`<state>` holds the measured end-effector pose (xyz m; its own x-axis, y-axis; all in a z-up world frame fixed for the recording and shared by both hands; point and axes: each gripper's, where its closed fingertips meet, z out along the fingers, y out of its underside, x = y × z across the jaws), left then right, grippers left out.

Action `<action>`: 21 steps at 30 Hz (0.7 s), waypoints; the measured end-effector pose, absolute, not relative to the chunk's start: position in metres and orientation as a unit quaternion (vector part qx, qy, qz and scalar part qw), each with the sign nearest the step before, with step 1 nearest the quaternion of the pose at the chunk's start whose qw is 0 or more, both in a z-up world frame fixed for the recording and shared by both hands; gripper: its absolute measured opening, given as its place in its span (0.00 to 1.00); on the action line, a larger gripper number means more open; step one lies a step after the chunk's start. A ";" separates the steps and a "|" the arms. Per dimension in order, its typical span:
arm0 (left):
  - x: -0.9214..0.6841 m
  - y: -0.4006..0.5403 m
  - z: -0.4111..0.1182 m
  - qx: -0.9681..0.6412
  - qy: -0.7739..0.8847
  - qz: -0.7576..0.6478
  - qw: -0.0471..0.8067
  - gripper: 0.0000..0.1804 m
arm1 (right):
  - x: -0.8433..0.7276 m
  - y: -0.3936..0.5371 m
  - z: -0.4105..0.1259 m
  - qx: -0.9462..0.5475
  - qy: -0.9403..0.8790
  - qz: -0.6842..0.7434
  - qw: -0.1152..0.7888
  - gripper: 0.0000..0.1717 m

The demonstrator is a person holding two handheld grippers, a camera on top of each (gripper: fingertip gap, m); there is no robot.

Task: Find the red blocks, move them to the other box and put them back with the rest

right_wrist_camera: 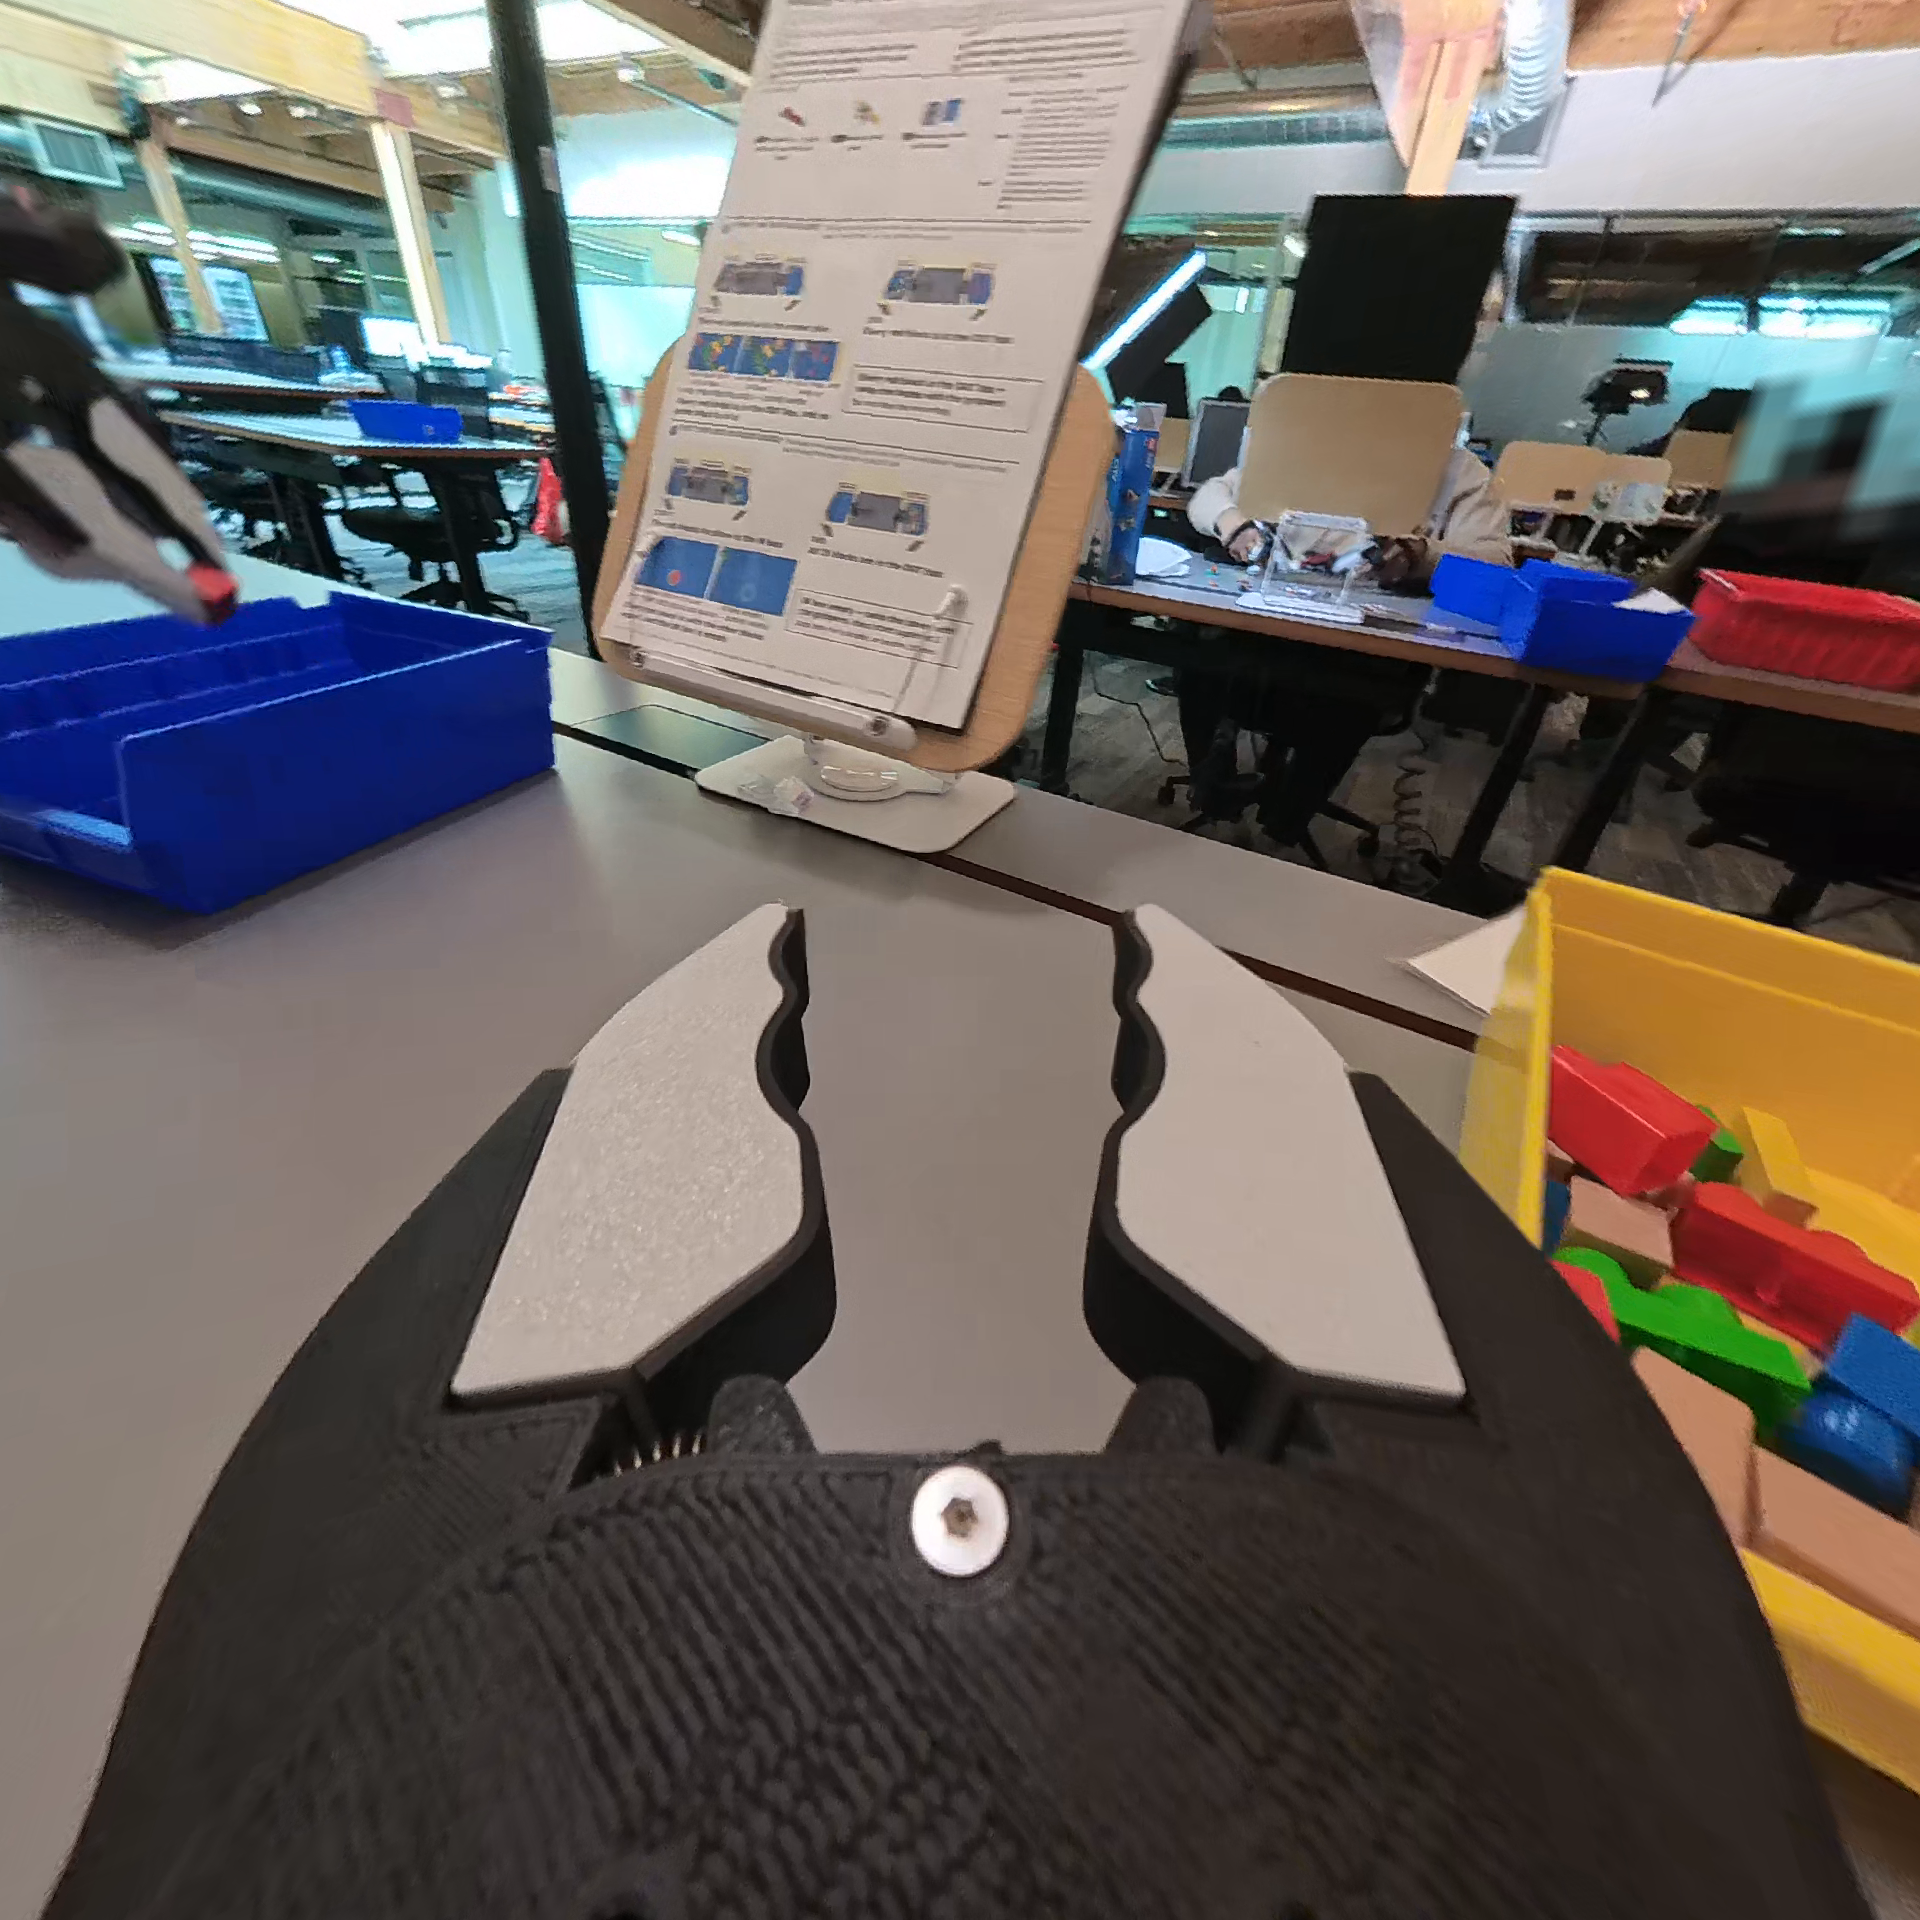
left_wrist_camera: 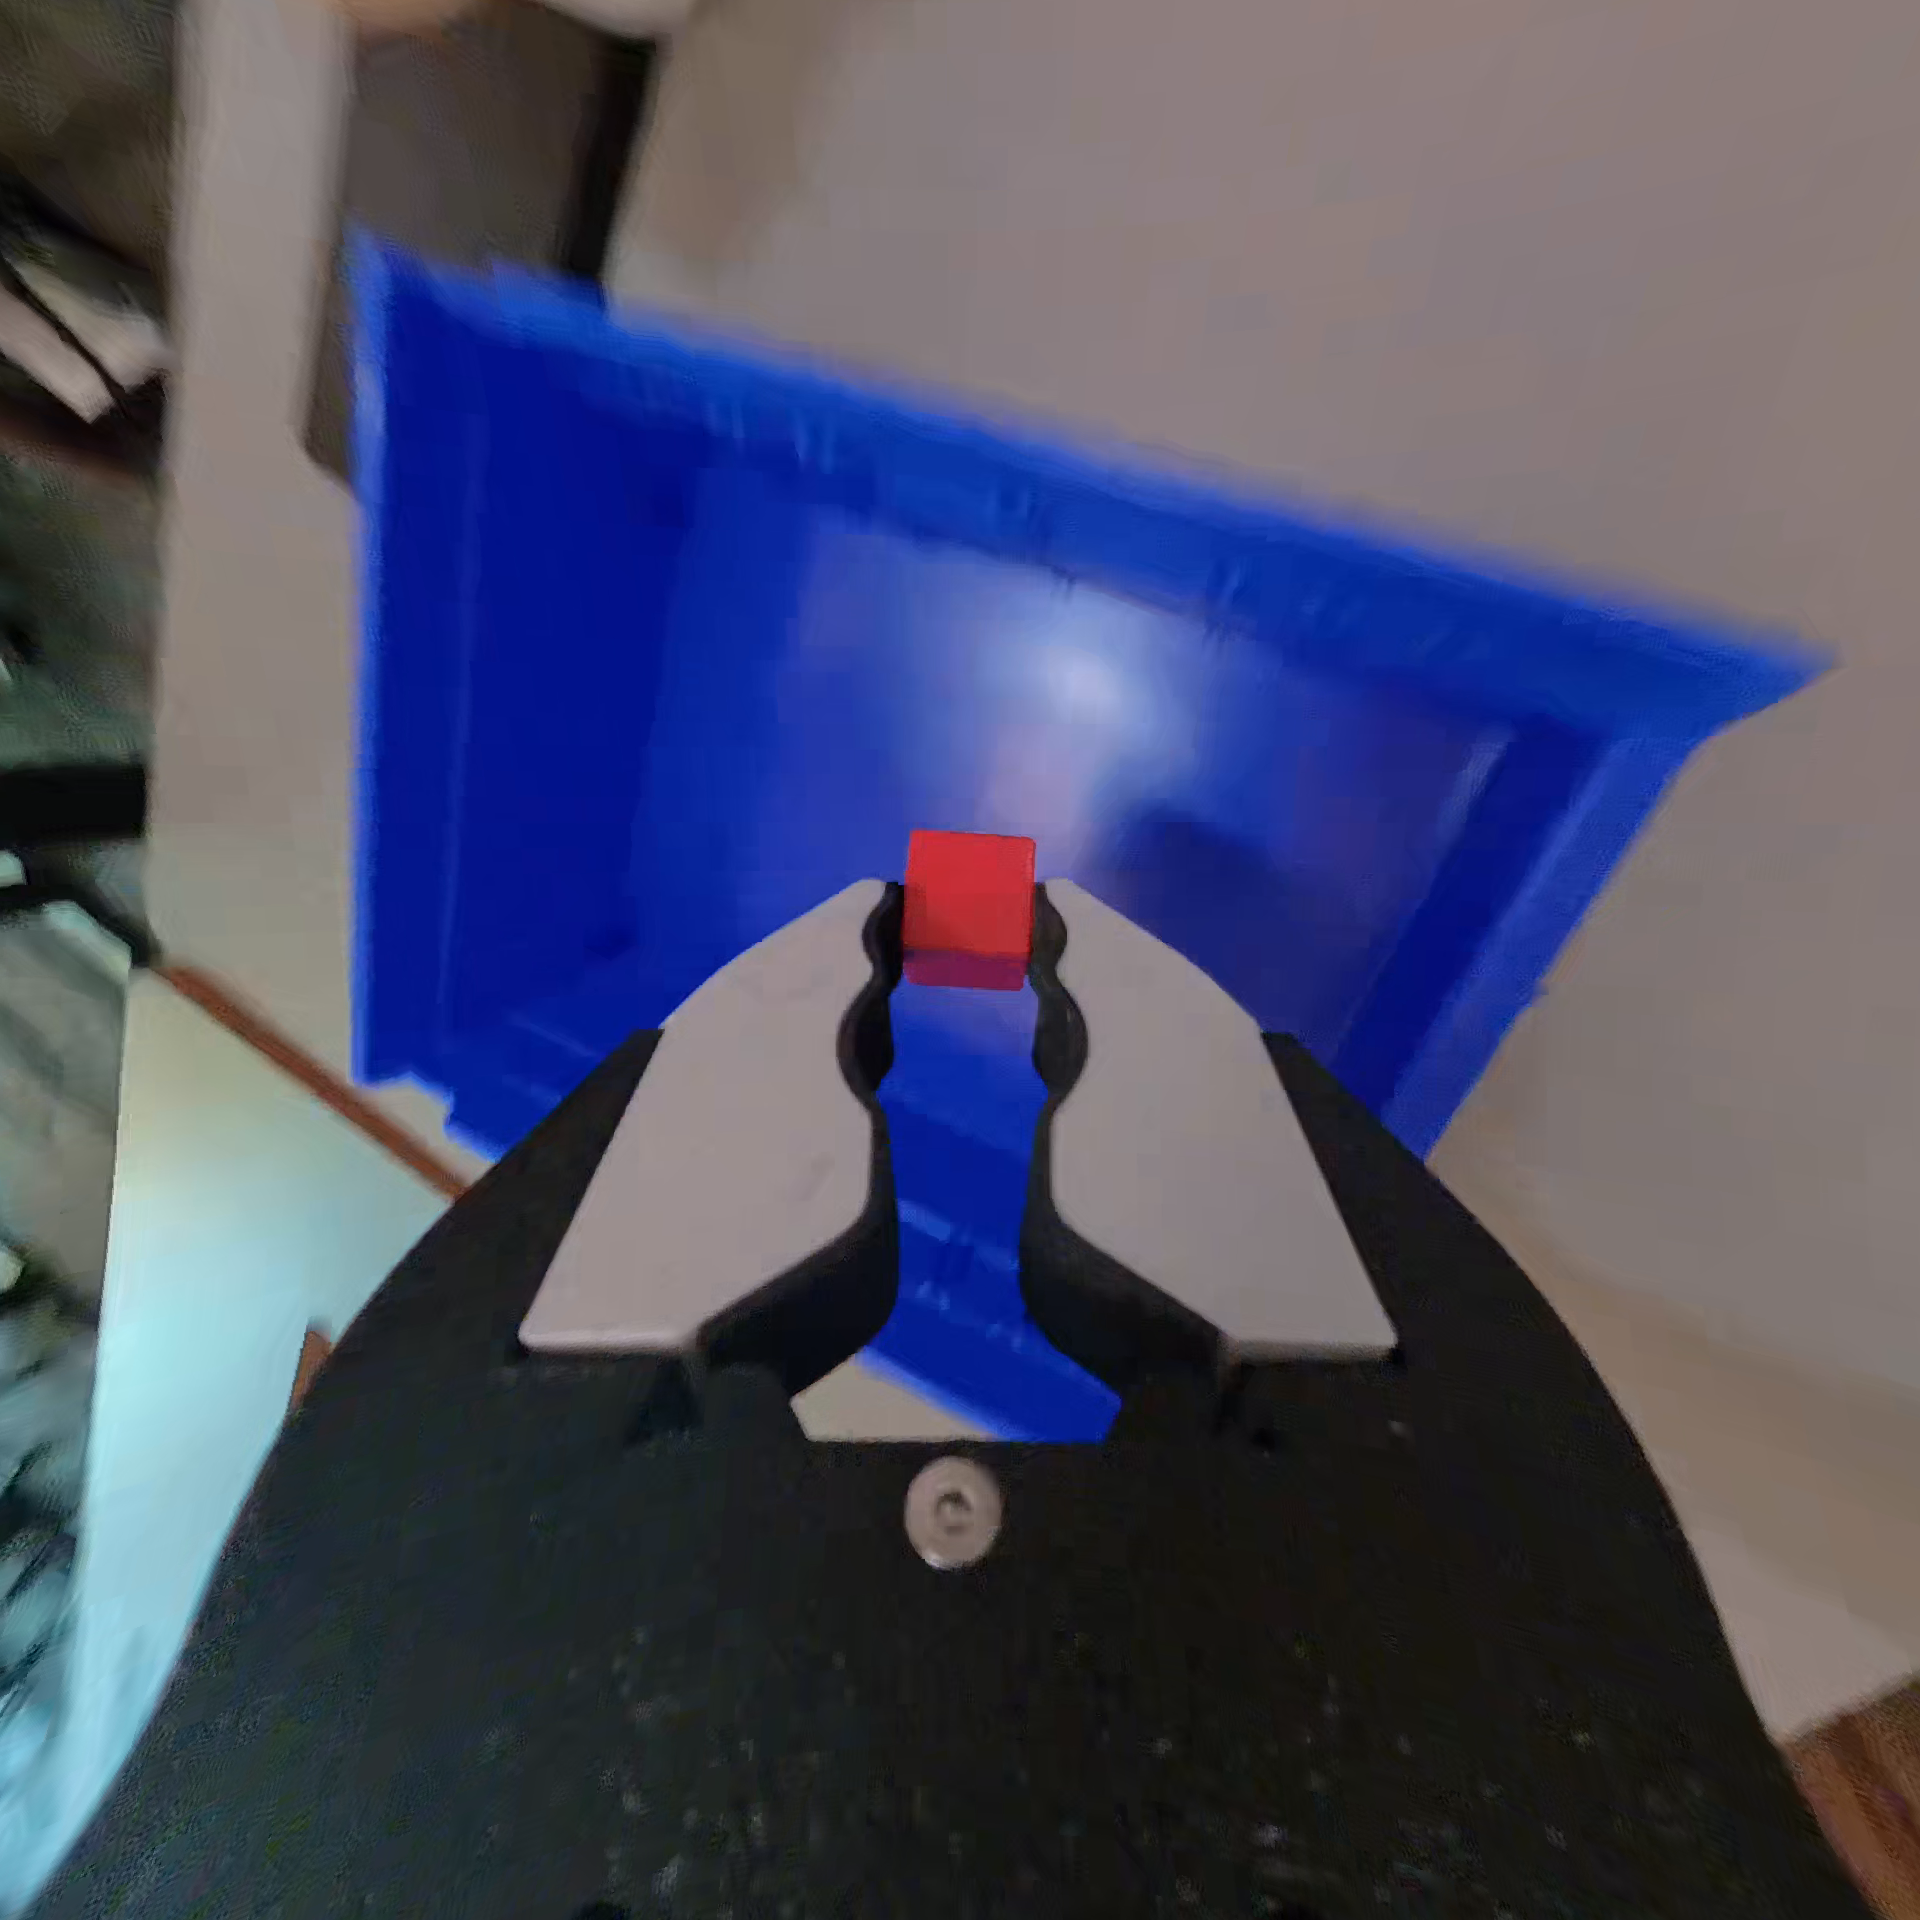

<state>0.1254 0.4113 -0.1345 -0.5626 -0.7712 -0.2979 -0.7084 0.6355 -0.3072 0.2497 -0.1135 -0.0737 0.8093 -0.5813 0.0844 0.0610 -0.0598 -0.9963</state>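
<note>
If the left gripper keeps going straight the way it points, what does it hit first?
Probably the inside floor of the blue box: the left gripper, clamping the red block, points into it. Depth is blurred.

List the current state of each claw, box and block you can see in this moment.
Left claw: shut on a red block, above the blue box.
Right claw: open, holding nothing, over the table.
Blue box: no blocks visible inside.
Yellow box: holds mixed coloured blocks, several red.

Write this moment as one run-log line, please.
left gripper: jaws shut on red block | over blue box | right gripper: open, empty
</note>
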 end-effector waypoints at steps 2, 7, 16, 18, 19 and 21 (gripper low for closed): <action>0.134 0.364 -0.107 -0.402 0.864 -0.196 0.232 0.13 | 0.239 -0.096 -0.074 -0.695 0.153 -0.236 0.662 0.34; 0.143 0.235 -0.073 -0.315 0.807 -0.425 0.263 0.12 | 0.207 -0.045 -0.085 -0.715 0.118 -0.133 0.676 0.38; 0.172 0.047 -0.085 -0.137 0.739 -0.552 0.361 0.12 | 0.197 0.006 -0.116 -0.730 0.214 0.105 0.641 0.45; 0.176 0.023 -0.098 -0.106 0.749 -0.537 0.373 0.12 | 0.195 0.005 -0.123 -0.734 0.229 0.143 0.623 0.45; 0.177 0.014 -0.103 -0.093 0.754 -0.529 0.379 0.12 | 0.194 0.005 -0.124 -0.728 0.236 0.165 0.622 0.44; 0.177 0.002 -0.115 -0.072 0.768 -0.501 0.392 0.12 | 0.189 0.004 -0.122 -0.713 0.243 0.212 0.623 0.40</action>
<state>0.1766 0.0019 -0.1148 -0.6817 -0.5040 -0.5303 0.2831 0.4867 -0.8264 0.1891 0.0035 -0.1222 0.7927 -0.0828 -0.6040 -0.6097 -0.1066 -0.7855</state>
